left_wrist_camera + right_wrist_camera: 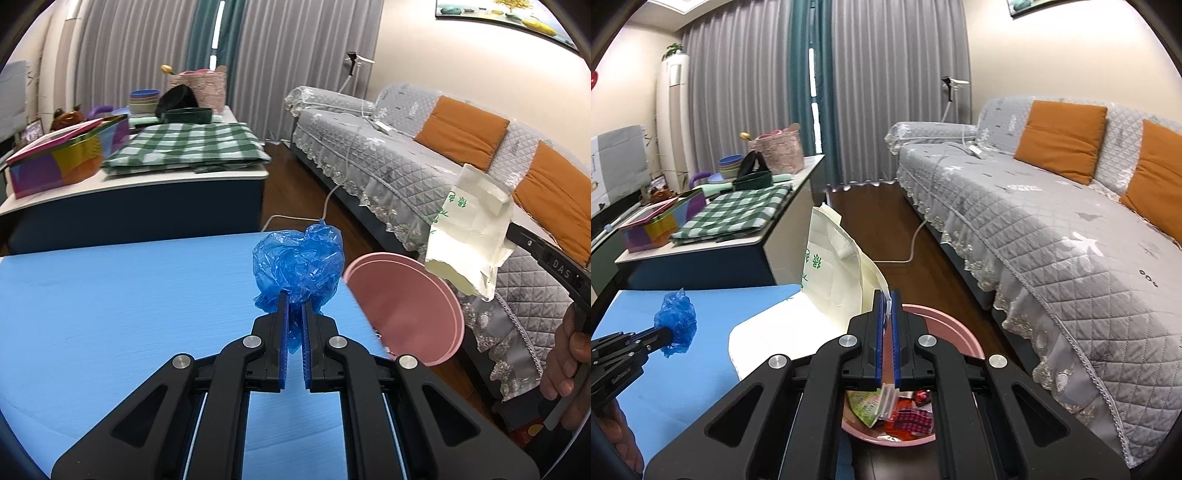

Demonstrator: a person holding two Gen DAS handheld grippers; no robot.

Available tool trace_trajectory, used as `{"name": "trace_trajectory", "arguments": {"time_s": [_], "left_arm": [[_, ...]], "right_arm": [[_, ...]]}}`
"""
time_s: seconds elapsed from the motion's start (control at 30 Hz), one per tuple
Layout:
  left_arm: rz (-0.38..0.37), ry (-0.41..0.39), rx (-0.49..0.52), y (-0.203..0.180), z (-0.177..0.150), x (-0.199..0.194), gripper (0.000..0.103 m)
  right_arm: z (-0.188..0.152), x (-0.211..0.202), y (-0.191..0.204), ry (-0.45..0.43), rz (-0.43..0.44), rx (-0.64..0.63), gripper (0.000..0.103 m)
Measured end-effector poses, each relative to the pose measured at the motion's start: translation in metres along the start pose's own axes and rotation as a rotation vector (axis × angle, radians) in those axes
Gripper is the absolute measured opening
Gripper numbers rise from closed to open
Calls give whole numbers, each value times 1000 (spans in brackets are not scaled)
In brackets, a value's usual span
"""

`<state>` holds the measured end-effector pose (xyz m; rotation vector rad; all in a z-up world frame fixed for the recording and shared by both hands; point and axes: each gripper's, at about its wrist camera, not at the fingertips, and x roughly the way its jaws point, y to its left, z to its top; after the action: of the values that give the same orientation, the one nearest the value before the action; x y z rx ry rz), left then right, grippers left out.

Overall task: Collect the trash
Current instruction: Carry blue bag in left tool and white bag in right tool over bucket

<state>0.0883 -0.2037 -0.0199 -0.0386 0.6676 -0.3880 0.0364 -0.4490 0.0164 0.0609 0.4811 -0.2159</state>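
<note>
Left wrist view: the left gripper point(294, 306) has its blue-padded fingers point(283, 332) drawn nearly together, pinching the lower end of a crumpled blue plastic bag point(297, 264), which is raised above the blue tabletop point(129, 314) near its right edge. Just beyond that right edge stands a pink bin point(406, 306), lower than the tabletop. Further right, a cream paper bag with green print point(469, 229) hangs in the air above the bin, gripped at its upper right corner by the right gripper's black fingers, whose tips are hidden by the paper. A grey quilted sofa point(388, 155) with orange cushions point(461, 133) lies behind.

Right wrist view: the left gripper point(666, 334) enters at the left, closed on the blue plastic bag point(676, 321) over the tabletop point(701, 369). At centre, the right gripper point(886, 314) has its jaws narrowly set, clamping the paper bag's point(831, 269) edge between them. Below it the pink bin point(945, 325) holds colourful wrappers point(908, 417).
</note>
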Motion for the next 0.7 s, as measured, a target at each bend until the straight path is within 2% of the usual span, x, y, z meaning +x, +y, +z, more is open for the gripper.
{"name": "trace_trajectory", "arguments": {"time_s": [0.47, 0.7], "left_arm": [[-78, 19, 59, -47, 21, 34, 6], [-99, 31, 80, -66, 28, 55, 6]], "right_arm": [[0, 10, -38, 11, -119, 40, 4], [0, 22, -50, 22, -139, 66, 4]]}}
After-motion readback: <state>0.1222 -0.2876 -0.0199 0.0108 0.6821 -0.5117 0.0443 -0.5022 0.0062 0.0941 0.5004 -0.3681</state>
